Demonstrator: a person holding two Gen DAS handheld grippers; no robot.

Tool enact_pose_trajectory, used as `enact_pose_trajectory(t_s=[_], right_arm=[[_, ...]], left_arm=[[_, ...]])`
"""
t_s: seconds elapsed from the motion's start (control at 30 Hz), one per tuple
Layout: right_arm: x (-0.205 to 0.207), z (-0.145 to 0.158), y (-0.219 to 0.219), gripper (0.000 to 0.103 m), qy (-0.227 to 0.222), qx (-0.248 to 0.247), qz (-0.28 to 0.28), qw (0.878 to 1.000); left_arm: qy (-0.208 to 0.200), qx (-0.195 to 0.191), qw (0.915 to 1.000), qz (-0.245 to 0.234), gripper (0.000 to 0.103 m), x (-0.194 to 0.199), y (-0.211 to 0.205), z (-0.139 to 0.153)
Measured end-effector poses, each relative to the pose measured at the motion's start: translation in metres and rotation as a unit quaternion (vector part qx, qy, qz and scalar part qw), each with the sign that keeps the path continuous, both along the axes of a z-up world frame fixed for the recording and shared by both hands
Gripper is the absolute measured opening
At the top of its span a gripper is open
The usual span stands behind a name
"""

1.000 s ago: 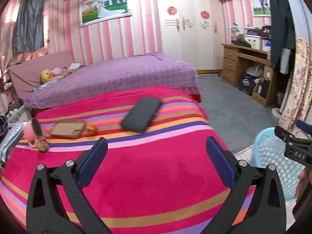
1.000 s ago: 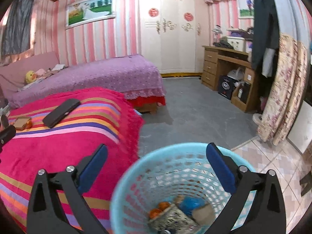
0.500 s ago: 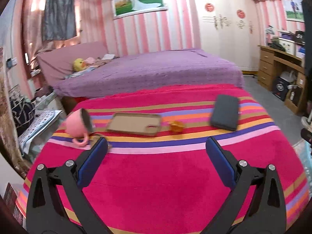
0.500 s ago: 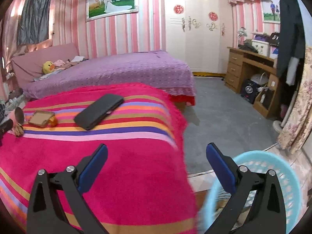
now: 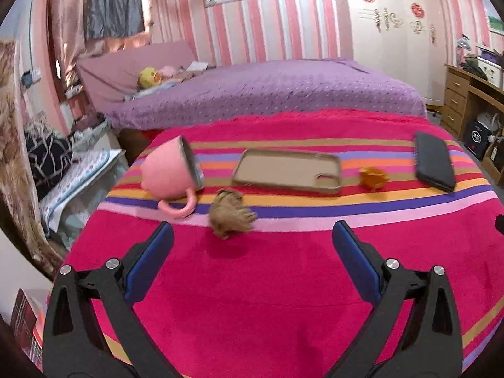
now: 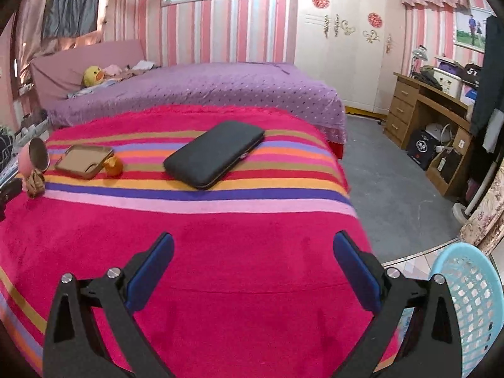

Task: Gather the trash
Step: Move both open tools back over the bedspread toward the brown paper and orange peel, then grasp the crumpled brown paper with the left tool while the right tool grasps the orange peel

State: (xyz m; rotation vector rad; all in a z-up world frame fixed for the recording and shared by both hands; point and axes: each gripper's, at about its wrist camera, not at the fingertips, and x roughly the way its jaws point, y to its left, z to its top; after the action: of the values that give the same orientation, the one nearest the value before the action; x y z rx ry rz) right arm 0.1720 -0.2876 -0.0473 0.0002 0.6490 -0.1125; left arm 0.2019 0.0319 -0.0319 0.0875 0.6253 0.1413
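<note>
— hovering over the striped blanket, the left gripper had its jaws spread wide and held nothing. where was the trash?

— a crumpled brown wad lay just ahead, between the fingertips, beside a tipped pink cup. an orange scrap sat farther ahead to the right, past a phone case.

— and the right gripper?

— spread too, empty. a black wallet lay ahead of it; the blue basket stood at its right.

Brown crumpled wad by pink cup; orange scrap beside phone case; blue basket on floor, upright.
</note>
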Motion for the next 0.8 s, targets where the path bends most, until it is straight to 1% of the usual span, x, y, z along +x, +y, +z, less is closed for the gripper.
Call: enact_pose_trajectory(t_s=[0.17, 0.23, 0.33, 0.5, 0.6, 0.63, 0.67, 0.7, 0.73, 0.77, 0.8], right_arm=[[0.006, -0.005, 0.018, 0.098, 0.018, -0.016, 0.014, 1.0], [0.007, -0.005, 0.024, 0.098, 0.019, -0.02, 0.014, 1.0], [0.014, -0.007, 0.032, 0.098, 0.023, -0.006, 0.021, 1.0], [0.034, -0.006, 0.046, 0.098, 0.033, 0.0, 0.033, 0.999], [0.05, 0.0, 0.054, 0.098, 0.023, 0.027, 0.039, 0.999], [0.056, 0.001, 0.058, 0.098, 0.022, 0.037, 0.045, 0.998], [0.063, 0.002, 0.064, 0.098, 0.023, 0.04, 0.049, 0.998], [0.07, 0.002, 0.07, 0.098, 0.024, 0.039, 0.054, 0.997], [0.075, 0.001, 0.076, 0.098, 0.024, 0.041, 0.06, 0.997], [0.08, 0.001, 0.081, 0.098, 0.024, 0.042, 0.065, 0.997], [0.084, 0.0, 0.087, 0.098, 0.024, 0.041, 0.07, 0.996]], left_arm=[[0.023, -0.016, 0.9994, 0.02, 0.097, 0.013, 0.031, -0.008], [0.033, -0.036, 0.9983, 0.033, 0.097, 0.02, 0.046, -0.011], [0.051, -0.067, 0.9956, 0.04, 0.097, 0.032, 0.061, -0.016], [0.066, -0.077, 0.994, 0.04, 0.096, 0.053, 0.063, -0.024], [0.076, -0.081, 0.9931, 0.035, 0.093, 0.064, 0.059, -0.028], [0.078, -0.085, 0.9928, 0.031, 0.089, 0.066, 0.058, -0.029], [0.083, -0.088, 0.9924, 0.026, 0.081, 0.068, 0.057, -0.031], [0.091, -0.09, 0.9916, 0.021, 0.075, 0.071, 0.056, -0.033], [0.106, -0.093, 0.99, 0.012, 0.065, 0.074, 0.054, -0.038], [0.11, -0.098, 0.9891, 0.005, 0.058, 0.074, 0.053, -0.039], [0.113, -0.1, 0.9885, -0.003, 0.053, 0.074, 0.051, -0.04]])
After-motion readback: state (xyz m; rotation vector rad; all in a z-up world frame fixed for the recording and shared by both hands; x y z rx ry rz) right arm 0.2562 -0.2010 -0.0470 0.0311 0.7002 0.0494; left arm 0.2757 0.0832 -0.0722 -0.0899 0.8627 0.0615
